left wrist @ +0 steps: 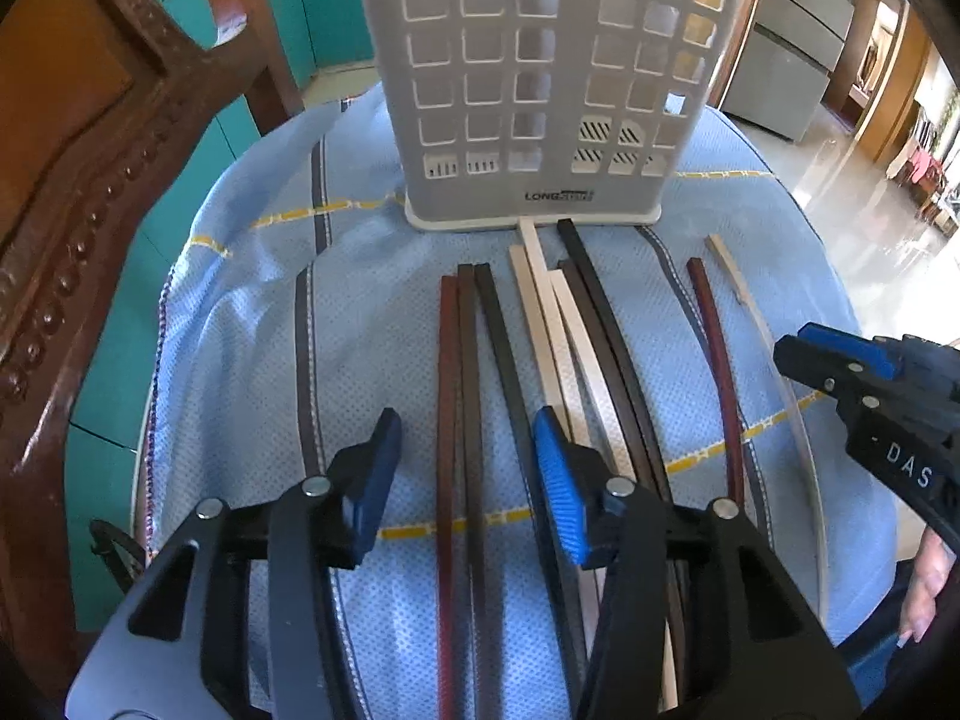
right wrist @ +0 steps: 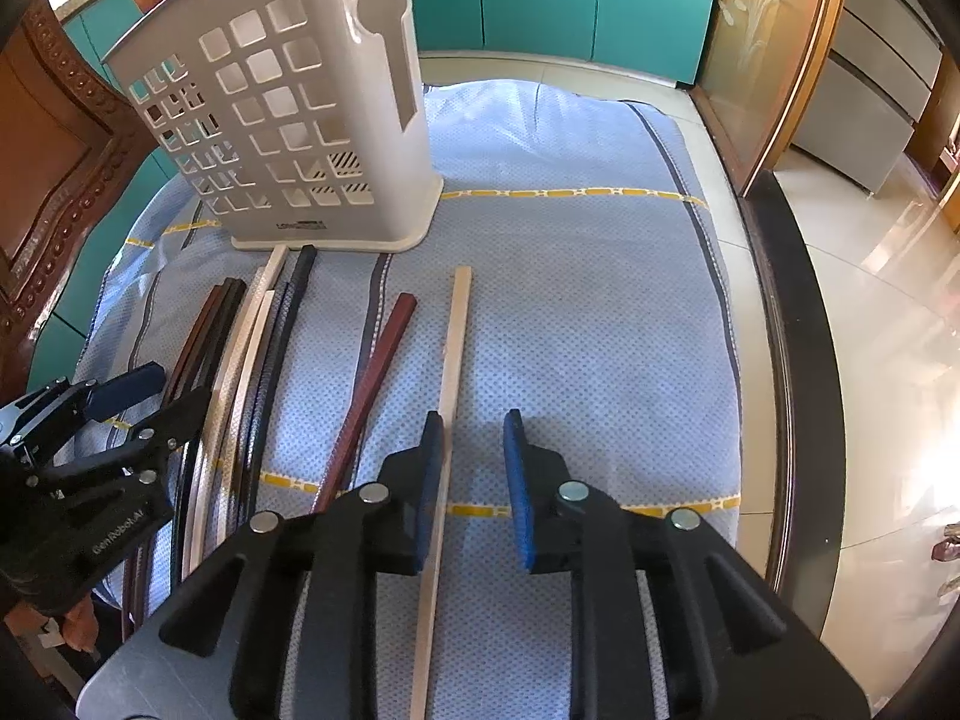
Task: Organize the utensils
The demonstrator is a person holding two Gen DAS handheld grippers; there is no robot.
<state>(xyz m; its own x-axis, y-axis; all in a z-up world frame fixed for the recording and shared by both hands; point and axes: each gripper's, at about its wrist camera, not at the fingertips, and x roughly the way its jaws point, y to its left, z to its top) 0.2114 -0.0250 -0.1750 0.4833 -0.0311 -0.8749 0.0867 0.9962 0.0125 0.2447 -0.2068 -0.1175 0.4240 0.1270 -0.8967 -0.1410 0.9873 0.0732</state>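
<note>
On the blue cloth (right wrist: 570,276) in front of the white holder (right wrist: 282,120) lie long, thin chopsticks: dark brown, reddish and pale ones bunched side by side (left wrist: 540,330), one pale chopstick (right wrist: 450,372) apart. Both jaws stand parted, holding nothing: the left gripper (left wrist: 468,480) over the bunch, the right gripper (right wrist: 474,480) over the pale one.

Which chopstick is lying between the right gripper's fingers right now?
The pale wooden chopstick lying alone, farthest right on the cloth, beside the lone reddish-brown chopstick. The rest are bunched to the left.
</note>
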